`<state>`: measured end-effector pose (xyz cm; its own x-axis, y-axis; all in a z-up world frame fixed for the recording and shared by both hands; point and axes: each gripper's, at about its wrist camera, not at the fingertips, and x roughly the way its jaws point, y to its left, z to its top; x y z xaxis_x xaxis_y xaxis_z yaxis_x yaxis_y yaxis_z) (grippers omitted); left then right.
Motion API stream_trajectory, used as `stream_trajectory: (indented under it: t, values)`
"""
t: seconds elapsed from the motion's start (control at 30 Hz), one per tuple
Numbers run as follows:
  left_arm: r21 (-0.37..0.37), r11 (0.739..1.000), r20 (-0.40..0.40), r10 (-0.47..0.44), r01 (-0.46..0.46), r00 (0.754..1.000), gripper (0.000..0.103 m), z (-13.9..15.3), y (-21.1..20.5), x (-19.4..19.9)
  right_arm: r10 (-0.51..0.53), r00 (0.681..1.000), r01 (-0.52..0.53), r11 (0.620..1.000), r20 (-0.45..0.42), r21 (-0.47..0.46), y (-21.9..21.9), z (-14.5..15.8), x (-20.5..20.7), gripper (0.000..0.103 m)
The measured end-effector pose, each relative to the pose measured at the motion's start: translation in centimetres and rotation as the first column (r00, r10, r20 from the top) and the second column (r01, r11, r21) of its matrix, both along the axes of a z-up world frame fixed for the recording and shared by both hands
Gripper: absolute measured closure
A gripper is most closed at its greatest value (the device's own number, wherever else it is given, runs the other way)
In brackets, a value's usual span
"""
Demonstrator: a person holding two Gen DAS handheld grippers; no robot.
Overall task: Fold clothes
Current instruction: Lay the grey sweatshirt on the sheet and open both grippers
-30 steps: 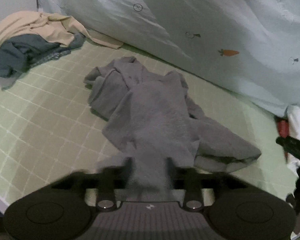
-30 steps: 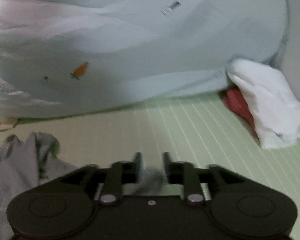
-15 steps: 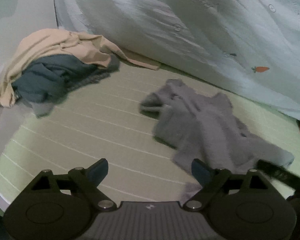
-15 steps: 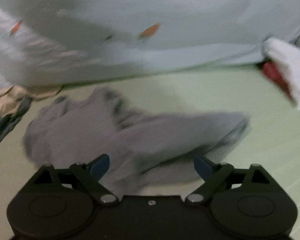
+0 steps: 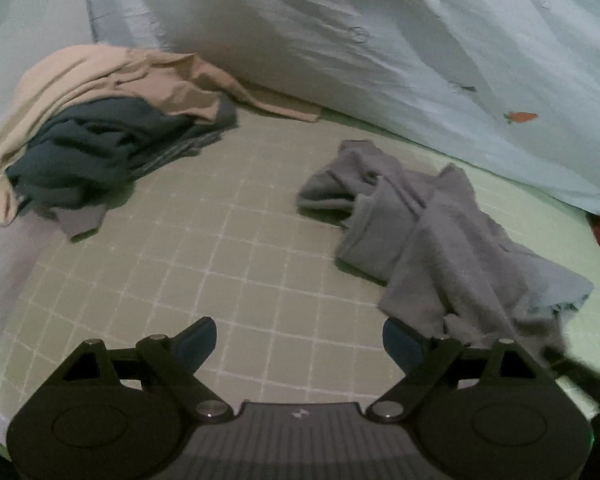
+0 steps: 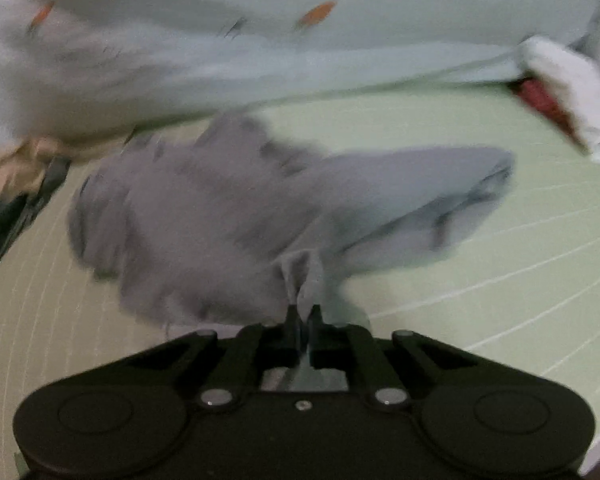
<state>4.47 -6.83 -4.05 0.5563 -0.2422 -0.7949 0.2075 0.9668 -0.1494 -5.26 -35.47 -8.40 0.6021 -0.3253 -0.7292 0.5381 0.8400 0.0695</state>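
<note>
Surface: we work on a pale green mat with a white grid [image 5: 228,264], [image 6: 479,240], spread over a bed.
Back edge: a light blue quilt printed with small carrots [image 5: 439,48], [image 6: 339,52] is heaped along it.
Garment: the crumpled grey fleece garment [image 5: 431,232], [image 6: 228,208] lies mid-mat, blurred in the right view.
Left gripper [image 5: 298,340]: we hold it spread wide, gripping nothing, beside the garment's near edge.
Right gripper [image 6: 303,314]: nearly closed, pinching a fold of the garment's near edge.
Back left corner: a beige cloth [image 5: 96,76] draped over dark teal clothing [image 5: 96,152].
Back right corner: a white cloth [image 6: 567,88] over something red [image 6: 543,100].
</note>
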Motion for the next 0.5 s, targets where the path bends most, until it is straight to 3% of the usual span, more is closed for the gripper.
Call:
stream_trajectory:
  t: [0.17,0.27,0.33,0.4,0.47,0.5]
  values:
    - [-0.007,1.0,-0.012,0.015,-0.015,1.0,0.013,-0.6,-1.8,-0.3,-0.15,0.984,0.167,0.965,0.096,-0.203,-7.1,4.7,-4.1,0.1]
    - [-0.015,0.999,-0.017,0.049,-0.049,0.999,0.013,-0.7,-2.9,-0.5,-0.269,0.951,0.307,0.889,0.154,-0.339,-12.8,7.2,-5.9,0.1]
    - [-0.016,0.997,-0.019,0.08,-0.081,0.997,0.013,-0.6,-3.8,-0.7,-0.358,0.912,0.408,0.832,0.198,-0.375,-17.1,8.6,-7.1,0.1]
    - [-0.021,0.994,-0.022,0.11,-0.11,0.994,0.013,-0.4,-4.7,-0.8,-0.422,0.883,0.469,0.803,0.203,-0.367,-21.0,9.3,-8.1,0.099]
    - [-0.022,0.99,-0.028,0.14,-0.141,0.99,0.013,-0.3,-5.7,-0.7,-0.462,0.878,0.473,0.796,0.126,-0.378,-24.0,8.9,-8.2,0.091]
    - [-0.02,0.988,-0.029,0.155,-0.156,0.987,0.013,-0.2,-6.1,-0.6,-0.465,0.88,0.465,0.802,0.098,-0.375,-24.8,8.4,-8.3,0.077]
